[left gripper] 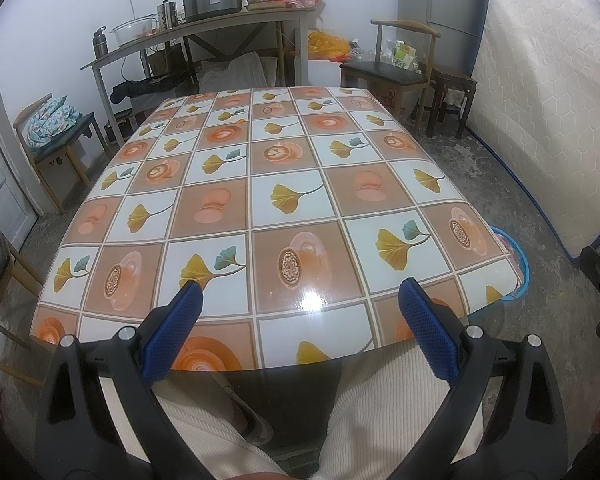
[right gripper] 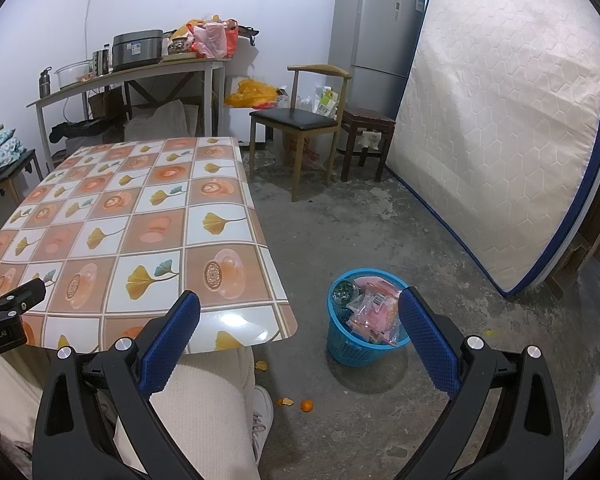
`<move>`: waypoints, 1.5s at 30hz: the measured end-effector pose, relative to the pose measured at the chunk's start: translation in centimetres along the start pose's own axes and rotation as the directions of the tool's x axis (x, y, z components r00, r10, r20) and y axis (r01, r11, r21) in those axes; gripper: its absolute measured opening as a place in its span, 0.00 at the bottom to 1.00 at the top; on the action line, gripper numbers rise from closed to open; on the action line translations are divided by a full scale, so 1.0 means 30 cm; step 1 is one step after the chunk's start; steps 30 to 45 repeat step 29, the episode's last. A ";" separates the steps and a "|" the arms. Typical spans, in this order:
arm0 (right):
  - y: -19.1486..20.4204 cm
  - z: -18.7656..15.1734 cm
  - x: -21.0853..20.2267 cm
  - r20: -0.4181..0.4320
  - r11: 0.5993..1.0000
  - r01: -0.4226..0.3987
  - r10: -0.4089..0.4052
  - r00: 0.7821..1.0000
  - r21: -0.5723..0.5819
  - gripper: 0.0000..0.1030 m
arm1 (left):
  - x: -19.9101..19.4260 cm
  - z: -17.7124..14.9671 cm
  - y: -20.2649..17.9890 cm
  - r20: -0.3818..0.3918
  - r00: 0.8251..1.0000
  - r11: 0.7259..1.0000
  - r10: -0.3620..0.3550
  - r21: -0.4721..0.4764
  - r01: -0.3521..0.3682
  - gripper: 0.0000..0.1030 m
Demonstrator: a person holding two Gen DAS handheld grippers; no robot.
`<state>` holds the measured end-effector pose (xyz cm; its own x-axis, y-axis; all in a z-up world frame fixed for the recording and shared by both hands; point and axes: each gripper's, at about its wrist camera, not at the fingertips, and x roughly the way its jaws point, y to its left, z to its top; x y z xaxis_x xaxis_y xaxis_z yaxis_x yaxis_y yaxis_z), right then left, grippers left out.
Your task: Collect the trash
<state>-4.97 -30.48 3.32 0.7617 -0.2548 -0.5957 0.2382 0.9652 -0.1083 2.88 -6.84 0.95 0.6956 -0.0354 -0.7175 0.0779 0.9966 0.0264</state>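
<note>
Left gripper, jaws spread wide and holding nothing, hovers over the near edge of the table, whose patterned top shows no litter ahead of the fingers. Right gripper, likewise spread and unloaded, hangs past the table's near right corner, above bare floor. Ahead and slightly right of its fingers, well below them, stands the blue trash basket, already holding wrappers and a round can. Nearer and lower, left of centre between its fingers, a small orange and peel scraps lie on the floor beside the person's shoe. These appear to be the remaining trash. To take them well, lower the right gripper steeply and straddle each piece; the knee and table edge crowd the approach from the left. Chair, stool and mattress stand well beyond.
</note>
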 end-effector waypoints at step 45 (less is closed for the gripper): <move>0.007 0.000 -0.011 0.004 1.000 -0.001 0.001 1.000 -0.002 0.94 | -0.001 0.003 0.008 0.000 1.000 1.000 -0.002 -0.002 0.002 0.92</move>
